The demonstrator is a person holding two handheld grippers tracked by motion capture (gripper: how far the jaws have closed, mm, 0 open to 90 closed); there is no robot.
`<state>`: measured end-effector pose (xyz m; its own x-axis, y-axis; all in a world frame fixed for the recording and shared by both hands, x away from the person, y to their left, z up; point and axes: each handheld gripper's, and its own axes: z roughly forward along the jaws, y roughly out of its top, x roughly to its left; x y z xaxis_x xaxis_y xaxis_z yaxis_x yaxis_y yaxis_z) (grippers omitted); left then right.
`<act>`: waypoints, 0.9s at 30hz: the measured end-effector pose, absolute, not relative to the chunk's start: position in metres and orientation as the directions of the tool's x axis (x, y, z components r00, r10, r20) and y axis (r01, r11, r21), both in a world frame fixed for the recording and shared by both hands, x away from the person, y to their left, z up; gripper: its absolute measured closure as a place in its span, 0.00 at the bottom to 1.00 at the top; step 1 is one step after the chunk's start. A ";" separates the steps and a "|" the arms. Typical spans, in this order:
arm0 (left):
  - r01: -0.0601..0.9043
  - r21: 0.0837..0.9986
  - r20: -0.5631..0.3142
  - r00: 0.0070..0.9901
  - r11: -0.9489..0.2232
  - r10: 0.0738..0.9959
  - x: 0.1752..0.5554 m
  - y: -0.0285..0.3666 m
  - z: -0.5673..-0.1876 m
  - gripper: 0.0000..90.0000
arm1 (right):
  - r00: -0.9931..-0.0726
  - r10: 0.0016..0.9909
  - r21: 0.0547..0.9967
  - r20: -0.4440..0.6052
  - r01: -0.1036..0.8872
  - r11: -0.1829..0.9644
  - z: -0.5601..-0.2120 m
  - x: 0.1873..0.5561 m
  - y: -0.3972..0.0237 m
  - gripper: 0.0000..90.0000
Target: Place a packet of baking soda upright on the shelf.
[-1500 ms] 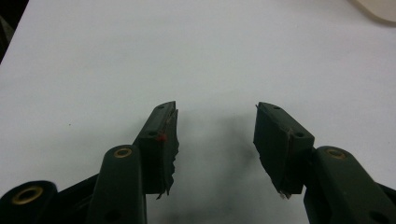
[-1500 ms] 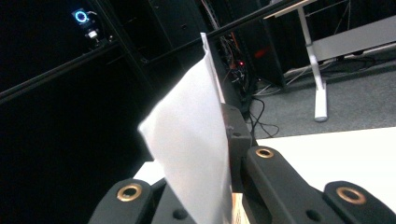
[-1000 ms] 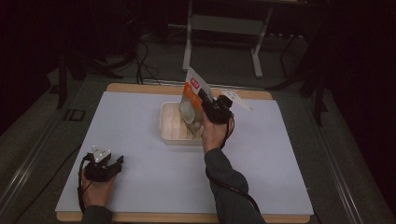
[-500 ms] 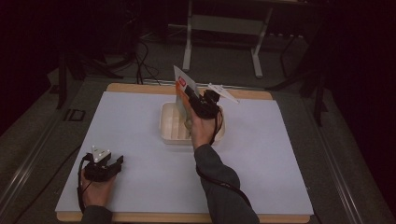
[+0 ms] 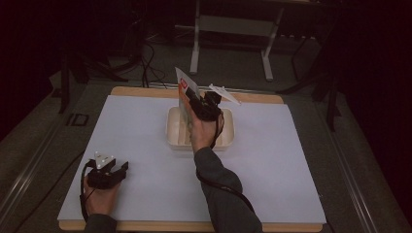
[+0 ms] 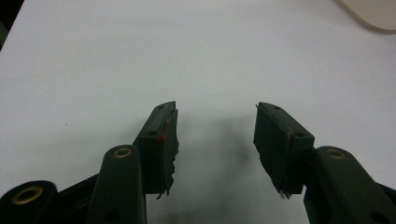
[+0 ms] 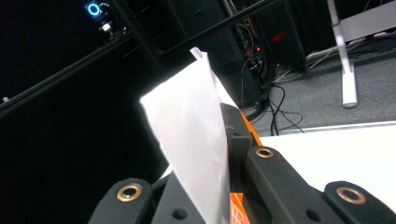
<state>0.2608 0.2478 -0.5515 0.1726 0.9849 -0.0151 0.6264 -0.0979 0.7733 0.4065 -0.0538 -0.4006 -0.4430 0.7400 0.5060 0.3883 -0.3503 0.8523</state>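
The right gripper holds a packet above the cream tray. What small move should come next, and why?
Probably lower the packet a little toward the tray. The right gripper is shut on the packet and holds it tilted above the tray's left half, not yet resting inside. The left gripper lies open on the white mat, far from it, so it likely gives no help.

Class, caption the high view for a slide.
Right gripper holds a packet over the tray; left gripper rests open.

Tabletop [image 5: 145,145]: white surface, light wood edge. Tray [image 5: 176,130]: cream. Packet [image 5: 184,92]: white, with an orange-red panel. Left claw [image 6: 215,140]: black, brass-coloured rivets, red flecks on one pad. Right claw [image 7: 224,140]: black, brass-coloured rivets. Floor [image 5: 233,63]: grey.
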 end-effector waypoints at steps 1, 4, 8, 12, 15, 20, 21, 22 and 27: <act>0.626 0.773 -0.014 0.173 -0.100 0.985 0.261 0.248 -0.552 0.55 | -0.439 0.739 0.850 0.511 0.388 -0.358 -0.401 0.406 -0.055 1.00; 0.626 0.773 -0.012 0.173 -0.100 0.985 0.261 0.247 -0.552 0.55 | -0.431 0.729 0.838 0.532 0.391 -0.381 -0.405 0.404 -0.059 1.00; 0.626 0.773 -0.009 0.173 -0.103 0.985 0.261 0.247 -0.552 0.55 | -0.440 0.715 0.832 0.544 0.393 -0.391 -0.407 0.399 -0.054 1.00; 0.628 0.772 -0.009 0.174 -0.104 0.985 0.261 0.247 -0.552 0.55 | -0.438 0.710 0.826 0.551 0.408 -0.389 -0.407 0.397 -0.046 1.00; 0.625 0.774 -0.015 0.174 -0.099 0.985 0.261 0.247 -0.552 0.55 | -0.438 0.714 0.828 0.547 0.412 -0.381 -0.406 0.398 -0.040 1.00; 0.624 0.775 -0.013 0.175 -0.100 0.984 0.261 0.247 -0.552 0.55 | -0.439 0.702 0.816 0.561 0.434 -0.381 -0.405 0.400 -0.038 1.00; 0.624 0.775 -0.014 0.175 -0.100 0.984 0.261 0.247 -0.552 0.55 | -0.440 0.700 0.815 0.562 0.438 -0.380 -0.405 0.401 -0.038 1.00; 0.625 0.775 -0.014 0.175 -0.099 0.985 0.261 0.247 -0.552 0.55 | -0.440 0.691 0.807 0.574 0.449 -0.384 -0.405 0.402 -0.039 1.00; 0.627 0.772 -0.010 0.176 -0.104 0.984 0.261 0.246 -0.552 0.55 | -0.447 0.680 0.799 0.581 0.472 -0.372 -0.405 0.405 -0.049 0.98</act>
<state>0.2611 0.2465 -0.5516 0.1760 0.9843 -0.0103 0.6268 -0.1040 0.7722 0.4050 -0.0493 -0.4048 -0.4471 0.6800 0.5811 0.4721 -0.3723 0.7991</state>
